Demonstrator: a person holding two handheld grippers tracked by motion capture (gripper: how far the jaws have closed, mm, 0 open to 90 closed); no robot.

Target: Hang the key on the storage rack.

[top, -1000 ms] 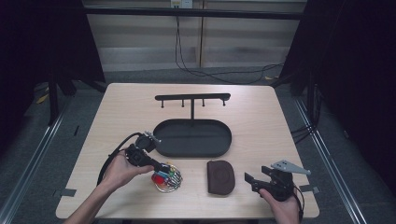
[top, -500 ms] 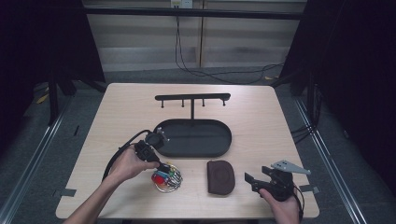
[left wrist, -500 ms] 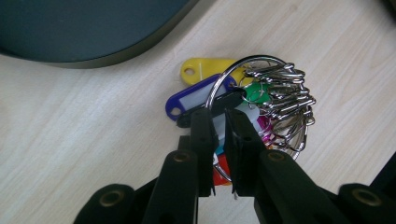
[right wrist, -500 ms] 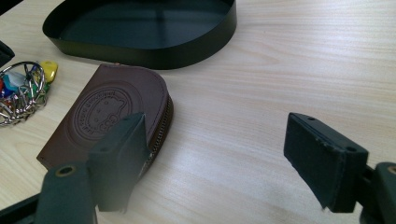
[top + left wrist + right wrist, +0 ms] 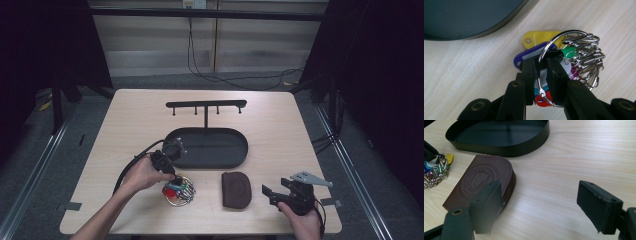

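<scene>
A bunch of coloured key tags on a metal key ring lies on the wooden table in front of the black oval tray. My left gripper points down onto it. In the left gripper view the jaws of the left gripper are shut on the wire of the key ring, with yellow, blue and red tags beneath. My right gripper rests open near the front right edge. In the right gripper view the right gripper has bare table between its pads, and a brown leather pouch lies by its left jaw.
The brown pouch lies between the key ring and the right gripper. A black hook rack stands behind the tray, whose inside holds nothing. The tray's rim is close beside the keys.
The left hand has shifted a little to the right and its gripper has come down onto the key ring. The right gripper and the pouch have stayed put.
</scene>
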